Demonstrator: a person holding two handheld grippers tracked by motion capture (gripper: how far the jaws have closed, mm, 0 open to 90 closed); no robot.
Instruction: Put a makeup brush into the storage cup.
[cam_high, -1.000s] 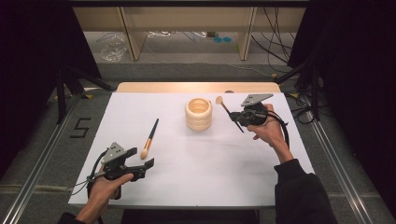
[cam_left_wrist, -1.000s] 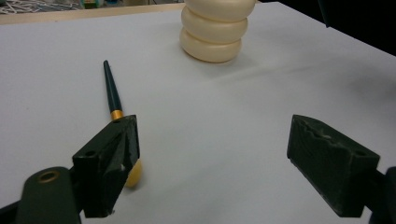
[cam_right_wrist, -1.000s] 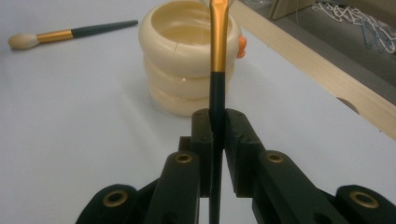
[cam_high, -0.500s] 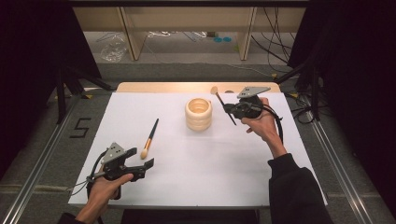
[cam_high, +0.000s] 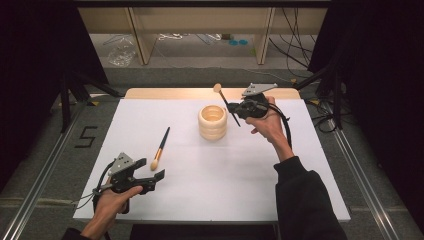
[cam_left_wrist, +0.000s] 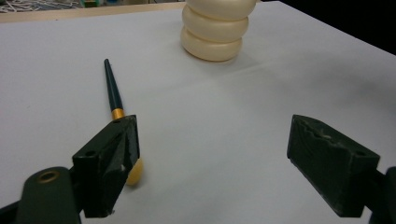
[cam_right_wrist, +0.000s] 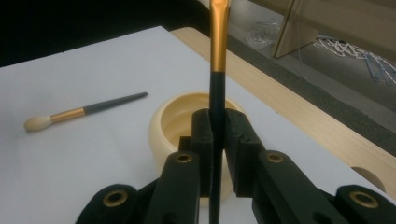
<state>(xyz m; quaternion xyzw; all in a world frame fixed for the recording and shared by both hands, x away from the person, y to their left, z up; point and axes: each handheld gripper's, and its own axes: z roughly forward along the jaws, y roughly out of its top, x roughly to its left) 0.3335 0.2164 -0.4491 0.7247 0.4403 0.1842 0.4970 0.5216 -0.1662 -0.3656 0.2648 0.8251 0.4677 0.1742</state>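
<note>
A cream ribbed cup (cam_high: 212, 121) (cam_left_wrist: 218, 29) (cam_right_wrist: 176, 126) stands open-topped on the white table. My right gripper (cam_high: 235, 108) (cam_right_wrist: 216, 126) hangs just right of the cup, shut on the dark handle of a makeup brush (cam_high: 226, 102) (cam_right_wrist: 218, 56), whose gold ferrule and tip point up and away. A second brush (cam_high: 160, 148) (cam_left_wrist: 113, 95) (cam_right_wrist: 79, 112), with dark handle, gold ferrule and pale tip, lies flat left of the cup. My left gripper (cam_high: 151, 171) (cam_left_wrist: 212, 172) rests low at the front left, open, its jaws wide apart with the lying brush's tip beside the left jaw.
A white sheet (cam_high: 220, 175) covers the table, with a wooden strip (cam_high: 165, 93) along its far edge. Behind it stand shelf legs, a plastic bag (cam_high: 120, 52) and cables (cam_high: 295, 35) on the floor. Metal rails (cam_high: 37, 185) run along both sides.
My right gripper has carried its brush left and upward, closer to the cup's right side. The left gripper and the lying brush have stayed put.
</note>
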